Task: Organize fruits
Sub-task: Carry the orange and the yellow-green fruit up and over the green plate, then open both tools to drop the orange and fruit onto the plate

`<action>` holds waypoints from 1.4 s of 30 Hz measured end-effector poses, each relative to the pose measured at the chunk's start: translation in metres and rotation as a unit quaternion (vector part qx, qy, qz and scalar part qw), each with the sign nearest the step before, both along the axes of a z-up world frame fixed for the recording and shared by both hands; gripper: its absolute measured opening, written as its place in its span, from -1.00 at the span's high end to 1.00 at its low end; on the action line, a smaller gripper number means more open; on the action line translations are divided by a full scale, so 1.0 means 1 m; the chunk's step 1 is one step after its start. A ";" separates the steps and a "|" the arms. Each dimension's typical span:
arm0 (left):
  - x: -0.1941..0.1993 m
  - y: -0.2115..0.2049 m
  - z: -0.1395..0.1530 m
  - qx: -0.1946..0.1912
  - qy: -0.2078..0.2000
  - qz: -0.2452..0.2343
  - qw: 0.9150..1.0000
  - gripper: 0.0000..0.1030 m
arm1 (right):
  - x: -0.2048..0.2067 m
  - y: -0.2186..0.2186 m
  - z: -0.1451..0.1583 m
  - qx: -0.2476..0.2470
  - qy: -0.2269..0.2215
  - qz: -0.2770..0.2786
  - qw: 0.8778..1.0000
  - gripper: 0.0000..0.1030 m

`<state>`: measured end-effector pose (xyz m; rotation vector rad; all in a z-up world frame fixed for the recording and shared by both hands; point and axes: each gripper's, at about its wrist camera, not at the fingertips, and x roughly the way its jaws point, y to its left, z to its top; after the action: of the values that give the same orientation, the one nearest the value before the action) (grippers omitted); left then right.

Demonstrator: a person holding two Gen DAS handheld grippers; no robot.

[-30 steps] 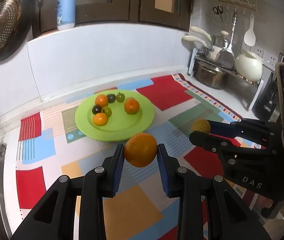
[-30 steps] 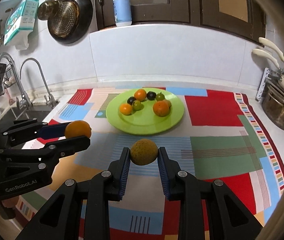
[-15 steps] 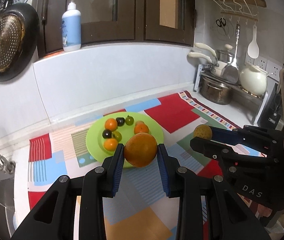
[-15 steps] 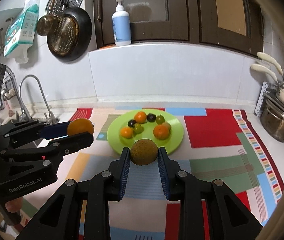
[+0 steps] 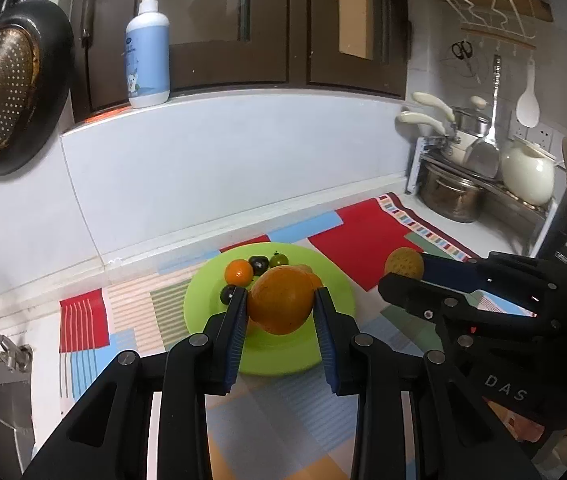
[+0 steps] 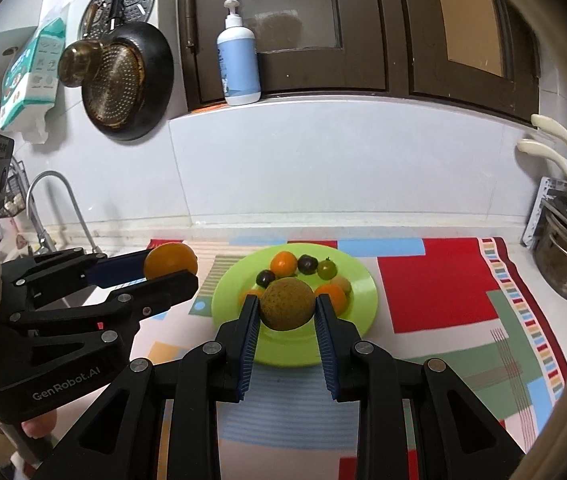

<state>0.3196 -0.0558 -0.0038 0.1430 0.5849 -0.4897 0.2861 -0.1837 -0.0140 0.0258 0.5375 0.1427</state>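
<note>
A home kitchen, seen from over its counter

Ahead of the grippers a tiled wall carries a hanging pan (image 6: 127,86) and a soap bottle (image 5: 147,62) on the ledge under dark cabinets (image 6: 347,28); a tap (image 6: 49,204) stands off to the left, stacked pots (image 5: 449,196) and a hung spatula (image 5: 528,98) to the right

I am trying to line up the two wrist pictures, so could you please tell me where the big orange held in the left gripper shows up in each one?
Left wrist view: the orange sits at centre, clamped in the left gripper, in front of the green plate.
Right wrist view: the same orange is at left of centre, beside the plate.
Shared landmark: the blue pump bottle on the ledge above.
</note>
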 end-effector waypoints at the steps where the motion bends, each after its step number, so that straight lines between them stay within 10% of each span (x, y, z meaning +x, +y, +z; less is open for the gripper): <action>1: 0.004 -0.001 -0.001 0.000 0.001 0.001 1.000 0.36 | 0.003 0.000 0.000 -0.001 0.000 -0.001 1.000 0.43; 38: 0.128 -0.030 -0.072 0.023 0.052 -0.011 0.998 0.23 | 0.150 -0.026 -0.061 0.015 0.081 0.014 0.997 0.43; 42: 0.125 -0.023 -0.069 0.023 0.051 0.005 0.998 0.10 | 0.153 -0.029 -0.063 0.018 0.083 0.005 0.996 0.19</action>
<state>0.4444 -0.0788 -0.0728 0.1593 0.6970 -0.4769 0.4386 -0.2126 -0.0769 0.0700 0.7020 0.1610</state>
